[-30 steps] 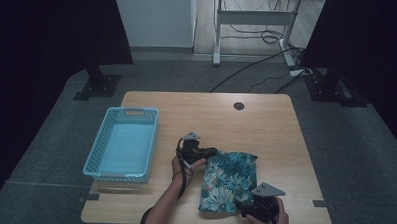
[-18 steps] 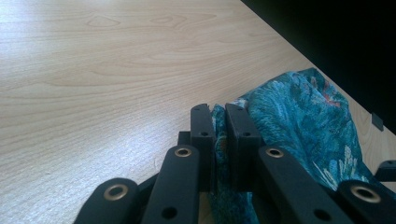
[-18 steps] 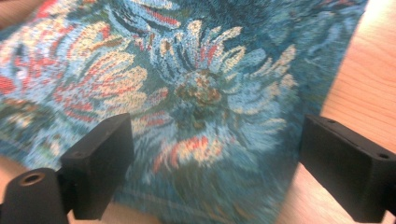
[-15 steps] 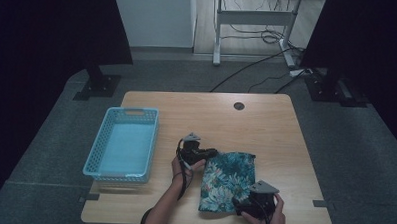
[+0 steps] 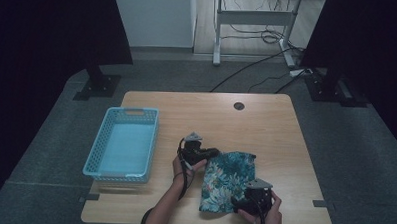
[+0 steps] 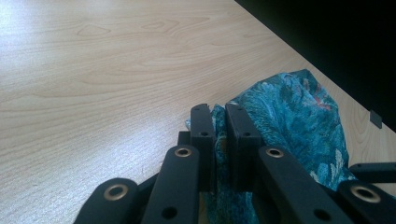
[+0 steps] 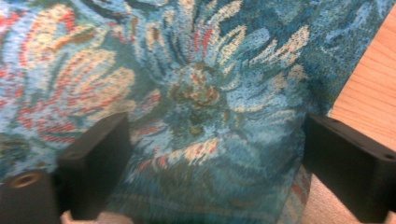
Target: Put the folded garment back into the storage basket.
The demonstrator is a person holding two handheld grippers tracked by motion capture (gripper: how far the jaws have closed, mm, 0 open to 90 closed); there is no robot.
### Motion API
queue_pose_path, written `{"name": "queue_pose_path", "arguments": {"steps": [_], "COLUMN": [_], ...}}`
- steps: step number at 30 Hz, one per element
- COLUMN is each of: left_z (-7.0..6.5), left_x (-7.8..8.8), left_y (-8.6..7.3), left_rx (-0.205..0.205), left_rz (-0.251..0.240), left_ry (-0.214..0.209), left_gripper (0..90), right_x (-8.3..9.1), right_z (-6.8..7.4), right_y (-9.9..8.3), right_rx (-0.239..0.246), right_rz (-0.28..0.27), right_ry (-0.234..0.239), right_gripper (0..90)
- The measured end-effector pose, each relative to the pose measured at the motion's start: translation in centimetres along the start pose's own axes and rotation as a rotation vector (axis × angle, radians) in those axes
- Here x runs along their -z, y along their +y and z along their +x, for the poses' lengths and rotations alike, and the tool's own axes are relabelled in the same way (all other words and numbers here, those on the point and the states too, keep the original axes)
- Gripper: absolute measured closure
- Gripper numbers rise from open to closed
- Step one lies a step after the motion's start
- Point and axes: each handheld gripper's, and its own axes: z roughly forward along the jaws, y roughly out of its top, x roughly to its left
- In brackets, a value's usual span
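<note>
A teal floral cloth (image 5: 227, 178) lies crumpled on the wooden table (image 5: 266, 129), near its front edge. My left gripper (image 5: 212, 153) is at the cloth's far left corner, and in the left gripper view it (image 6: 219, 114) is shut on a fold of the cloth (image 6: 289, 116). My right gripper (image 5: 237, 204) is at the cloth's near right corner. Its jaws have just been opening and now stand wide apart (image 7: 219, 135) over the cloth (image 7: 196, 70), which lies between them with neither pad pressing on it.
A light blue plastic basket (image 5: 131, 111) stands on the left side of the table. A round cable hole (image 5: 239, 106) sits near the far edge. Bare wood stretches behind and to the right of the cloth.
My right gripper has edged slightly left at the cloth's near corner. The left gripper and the cloth look unchanged.
</note>
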Motion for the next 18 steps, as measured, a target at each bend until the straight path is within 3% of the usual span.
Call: {"name": "queue_pose_path", "arguments": {"steps": [11,18], "left_z": [-0.44,-0.36], "left_x": [0.8,0.95], "left_y": [0.48,0.41], "left_rx": [-0.013,-0.011], "left_rz": [-0.017,-0.018], "left_ry": [-0.002,-0.004], "left_gripper": [82.3,82.3], "right_x": [0.35,0.25], "right_z": [0.86,0.54], "right_y": [-0.26,-0.49], "right_rx": [0.038,0.021], "right_rz": [-0.072,-0.1], "right_ry": [0.073,0.124], "right_gripper": [58.4,70.9]}}
